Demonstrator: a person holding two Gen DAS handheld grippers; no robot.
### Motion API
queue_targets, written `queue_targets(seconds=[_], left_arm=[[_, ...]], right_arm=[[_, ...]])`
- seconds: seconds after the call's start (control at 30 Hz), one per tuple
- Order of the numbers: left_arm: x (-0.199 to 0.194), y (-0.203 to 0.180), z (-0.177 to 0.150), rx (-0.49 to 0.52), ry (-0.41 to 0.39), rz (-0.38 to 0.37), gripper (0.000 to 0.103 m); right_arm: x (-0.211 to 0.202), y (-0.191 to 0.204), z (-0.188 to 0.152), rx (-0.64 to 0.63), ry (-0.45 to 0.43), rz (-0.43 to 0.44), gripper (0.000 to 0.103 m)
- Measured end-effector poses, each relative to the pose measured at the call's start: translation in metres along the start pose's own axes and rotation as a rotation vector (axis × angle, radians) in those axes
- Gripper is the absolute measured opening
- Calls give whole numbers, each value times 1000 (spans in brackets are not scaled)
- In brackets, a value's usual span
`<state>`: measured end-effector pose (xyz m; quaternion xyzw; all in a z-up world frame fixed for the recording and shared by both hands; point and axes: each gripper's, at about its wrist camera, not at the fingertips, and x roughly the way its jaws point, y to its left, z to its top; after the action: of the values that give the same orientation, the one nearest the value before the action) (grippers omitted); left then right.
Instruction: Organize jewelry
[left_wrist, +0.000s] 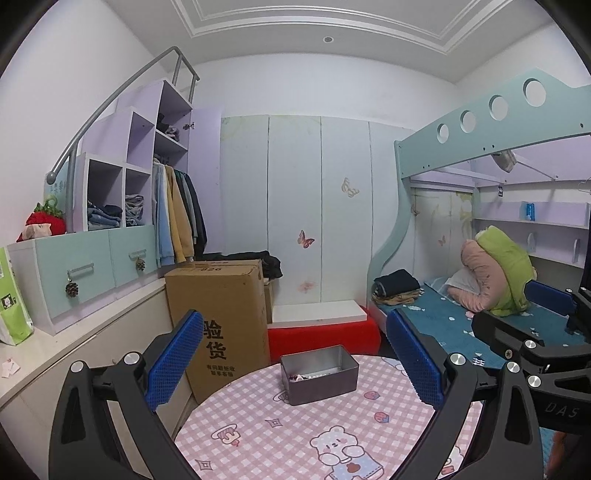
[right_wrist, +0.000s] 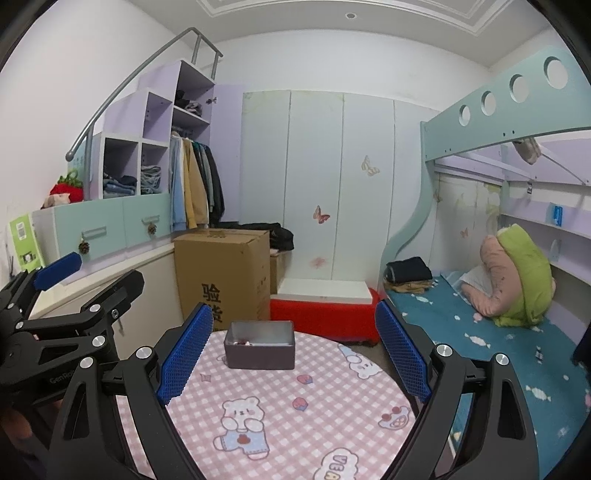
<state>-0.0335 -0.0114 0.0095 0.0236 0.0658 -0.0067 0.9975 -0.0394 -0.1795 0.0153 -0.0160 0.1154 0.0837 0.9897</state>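
Toward surface's far edge: tin (left_wrist: 319, 373) w/ jewelry inside. Both grippers' jaws wide open, empty. We judge pre-grasp; next: approach tin.

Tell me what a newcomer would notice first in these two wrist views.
Probably the gray tin standing open toward the far side of the round pink checked table, with a few small items inside it. Next, the two wide-open grippers with blue pads: the left gripper and right gripper both hover over the table's near side, holding nothing. Behind sits a cardboard box on the left.
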Motion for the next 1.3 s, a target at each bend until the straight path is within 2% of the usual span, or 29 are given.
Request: queue_targets(seconds=[1.3], left_arm=[[8,-5,-3,3,7,-4,96]], right_arm=[[7,2,-6,8,12,2,87]])
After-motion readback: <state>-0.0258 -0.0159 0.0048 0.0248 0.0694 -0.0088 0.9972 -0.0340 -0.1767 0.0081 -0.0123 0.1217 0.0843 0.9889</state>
